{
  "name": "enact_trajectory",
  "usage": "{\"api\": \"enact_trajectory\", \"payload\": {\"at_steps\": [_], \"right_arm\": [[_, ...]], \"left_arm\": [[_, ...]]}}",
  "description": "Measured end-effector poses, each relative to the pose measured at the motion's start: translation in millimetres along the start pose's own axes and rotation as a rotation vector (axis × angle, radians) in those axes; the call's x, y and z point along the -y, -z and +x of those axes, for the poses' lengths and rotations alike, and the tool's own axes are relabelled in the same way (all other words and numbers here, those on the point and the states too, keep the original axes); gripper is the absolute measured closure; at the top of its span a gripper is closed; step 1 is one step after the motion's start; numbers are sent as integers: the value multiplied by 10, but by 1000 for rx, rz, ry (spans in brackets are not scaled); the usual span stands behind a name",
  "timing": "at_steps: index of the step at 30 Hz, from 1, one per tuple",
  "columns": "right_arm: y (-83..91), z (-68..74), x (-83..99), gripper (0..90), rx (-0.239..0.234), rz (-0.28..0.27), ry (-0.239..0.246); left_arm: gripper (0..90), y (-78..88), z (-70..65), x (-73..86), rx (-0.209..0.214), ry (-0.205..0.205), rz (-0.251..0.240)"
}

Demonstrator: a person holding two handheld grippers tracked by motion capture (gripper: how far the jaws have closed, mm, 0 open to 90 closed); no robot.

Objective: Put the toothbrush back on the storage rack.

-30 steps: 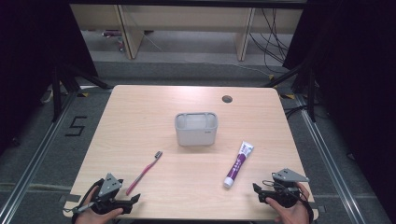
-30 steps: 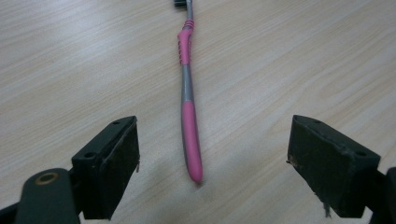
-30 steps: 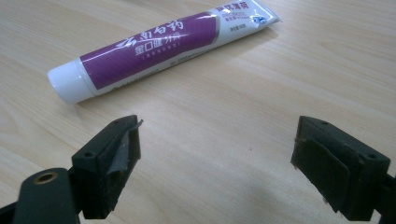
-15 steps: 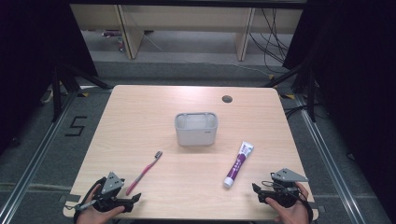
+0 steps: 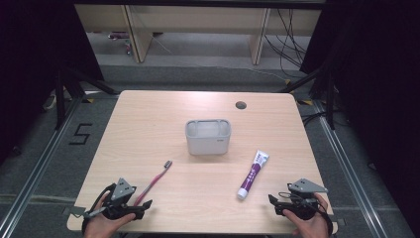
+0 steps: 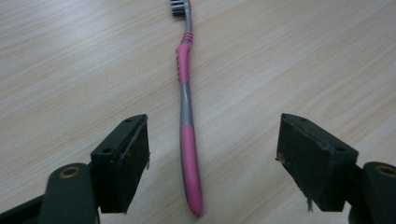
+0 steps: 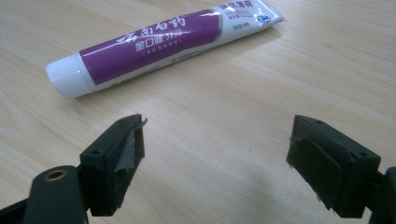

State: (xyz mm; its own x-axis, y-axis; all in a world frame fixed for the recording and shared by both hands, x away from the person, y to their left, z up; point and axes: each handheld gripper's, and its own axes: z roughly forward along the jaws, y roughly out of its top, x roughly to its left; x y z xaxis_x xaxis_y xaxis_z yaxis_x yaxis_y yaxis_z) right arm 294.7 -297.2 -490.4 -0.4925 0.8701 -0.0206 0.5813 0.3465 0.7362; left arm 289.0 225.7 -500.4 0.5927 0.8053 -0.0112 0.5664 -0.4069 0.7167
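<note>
Dark curtains and a grey floor are surrounding the pale wooden tabletop (image 5: 148, 114) in the high view, where a grey container (image 5: 208, 137) is standing at the middle. A pink toothbrush (image 5: 154, 179) is lying near left, a purple toothpaste tube (image 5: 251, 174) near right. The left claw (image 5: 143, 204) is sitting at the near edge by the toothbrush's handle end, the right claw (image 5: 276, 204) near the tube's cap.

Looking along the left claw (image 6: 212, 158), its own view is showing jaws apart, having just been closing a little, with the toothbrush (image 6: 187, 116) handle lying between them untouched, bristles pointing away.

Riding the right claw (image 7: 215, 158), the last view is showing jaws wide apart over bare wood, the toothpaste tube (image 7: 159, 39) lying just beyond, white cap at left.
</note>
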Motion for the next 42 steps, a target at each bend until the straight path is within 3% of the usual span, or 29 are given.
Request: {"api": "enact_trajectory", "payload": {"at_steps": [5, 7, 9, 10, 12, 16, 18, 19, 23, 25, 32, 38, 39, 42], "right_arm": [[5, 16, -6, 192, -2, 3, -21], [-19, 29, -4, 193, -26, -9, -29], [-9, 21, -12, 193, -11, 0, -10], [-6, 29, -13, 194, -6, 4, -17], [-15, 30, -14, 195, -26, 5, -20], [-32, 18, -8, 198, -21, -2, -6], [-23, 21, -6, 200, -47, 2, -10], [-4, 22, 2, 200, -24, 2, -6], [-9, 18, 2, 203, -32, 8, 8], [-20, 14, -4, 204, -52, 5, 13], [-1, 23, 2, 208, -9, 1, 10], [-4, 51, -7, 211, -41, 16, -5], [-10, 45, -1, 211, -32, 7, 18], [-8, 49, -13, 212, -62, 26, 6]], "left_arm": [[265, -22, -2, -40, -3, -3, 2], [266, -37, 6, -62, 3, -25, 34], [271, -69, 0, -69, -4, -18, 25], [274, -59, 15, -80, 1, -33, 42], [281, -66, 8, -87, 3, -17, 32], [300, -72, 37, -129, -2, -39, 39], [321, -84, 41, -148, 1, -34, 43], [329, -101, 57, -167, -2, -55, 51], [365, -123, 111, -200, 2, -66, 75], [399, -144, 142, -219, 10, -68, 87], [479, -210, 174, -295, 17, -61, 110], [545, -212, 184, -399, 32, -92, 166], [548, -211, 199, -423, 33, -129, 193], [557, -239, 185, -451, 29, -131, 207]]}}
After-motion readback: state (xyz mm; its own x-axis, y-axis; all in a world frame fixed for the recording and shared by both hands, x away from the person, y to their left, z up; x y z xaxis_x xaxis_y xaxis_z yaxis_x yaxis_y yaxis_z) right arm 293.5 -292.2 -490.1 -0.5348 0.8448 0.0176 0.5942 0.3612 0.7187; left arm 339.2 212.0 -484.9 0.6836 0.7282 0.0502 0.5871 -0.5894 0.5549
